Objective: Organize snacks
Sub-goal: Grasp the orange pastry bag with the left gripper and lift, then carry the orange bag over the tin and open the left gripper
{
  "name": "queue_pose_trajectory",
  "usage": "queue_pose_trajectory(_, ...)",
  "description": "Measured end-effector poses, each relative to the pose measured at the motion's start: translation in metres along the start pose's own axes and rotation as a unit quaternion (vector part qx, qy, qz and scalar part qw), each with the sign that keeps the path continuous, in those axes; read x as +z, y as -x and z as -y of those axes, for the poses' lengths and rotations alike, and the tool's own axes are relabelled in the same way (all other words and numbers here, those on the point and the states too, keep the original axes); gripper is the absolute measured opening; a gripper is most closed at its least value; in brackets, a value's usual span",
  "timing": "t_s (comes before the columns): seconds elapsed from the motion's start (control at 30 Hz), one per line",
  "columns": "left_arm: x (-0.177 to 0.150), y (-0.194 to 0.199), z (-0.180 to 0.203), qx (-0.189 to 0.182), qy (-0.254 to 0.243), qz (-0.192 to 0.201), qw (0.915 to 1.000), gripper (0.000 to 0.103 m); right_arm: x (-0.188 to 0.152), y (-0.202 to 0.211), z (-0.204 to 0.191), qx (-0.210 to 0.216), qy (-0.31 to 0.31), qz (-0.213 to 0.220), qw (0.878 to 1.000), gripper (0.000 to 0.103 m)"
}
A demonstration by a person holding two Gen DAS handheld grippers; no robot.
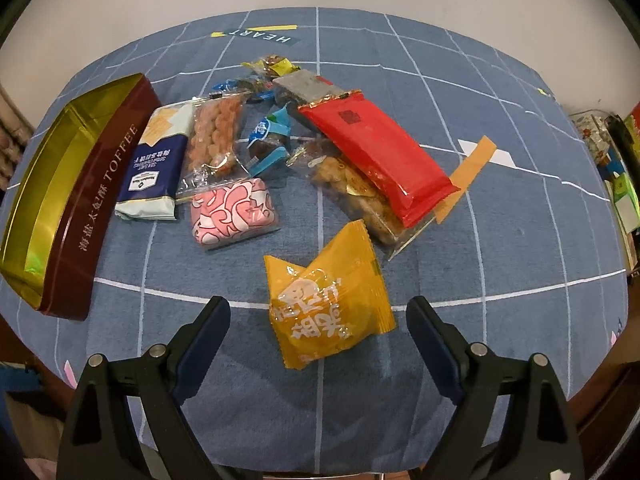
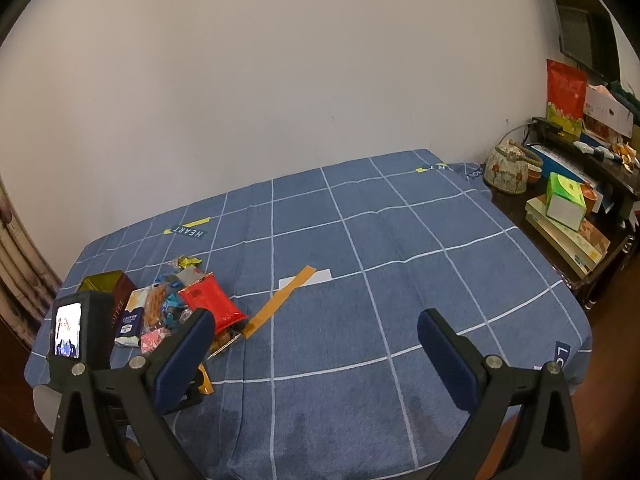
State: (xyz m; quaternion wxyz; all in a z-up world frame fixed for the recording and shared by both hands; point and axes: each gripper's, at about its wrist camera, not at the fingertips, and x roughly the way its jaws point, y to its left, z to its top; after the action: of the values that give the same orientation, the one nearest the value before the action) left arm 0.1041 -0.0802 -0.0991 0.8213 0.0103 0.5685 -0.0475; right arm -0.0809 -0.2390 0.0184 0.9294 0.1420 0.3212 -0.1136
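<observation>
A pile of snacks lies on the blue checked cloth (image 1: pixel 500 240). An orange packet (image 1: pixel 326 300) lies nearest, between the open fingers of my left gripper (image 1: pixel 318 312), which holds nothing. Behind it lie a pink packet (image 1: pixel 232 212), a red packet (image 1: pixel 380 156), a clear bag of fried snacks (image 1: pixel 352 192), a navy and white cracker pack (image 1: pixel 154 168) and a peanut bag (image 1: pixel 216 136). An open brown toffee box (image 1: pixel 68 204) with a gold inside stands at the left. My right gripper (image 2: pixel 316 324) is open and empty over bare cloth, right of the pile (image 2: pixel 176 304).
An orange tape strip (image 2: pixel 280 300) crosses a white label on the cloth. A dark side table (image 2: pixel 568 208) at the right holds a teapot, books and boxes. A white wall stands behind. The left gripper's body with its screen (image 2: pixel 68 330) shows at the left.
</observation>
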Motion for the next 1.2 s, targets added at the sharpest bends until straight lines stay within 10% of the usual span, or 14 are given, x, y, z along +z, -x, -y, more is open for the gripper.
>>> queue_pose_trajectory(0.53,-0.002,-0.007,-0.006,-0.040,-0.012,-0.015,0.9990,0.032,0.001,-0.005,0.005,0.000,-0.011,-0.012,1.000,0.103)
queue_pose_trajectory(1.2,-0.003,0.083,-0.073,-0.071,0.033,0.054,0.9955,0.032,-0.006,-0.011,0.002,-0.002,-0.004,-0.025,1.000,0.103)
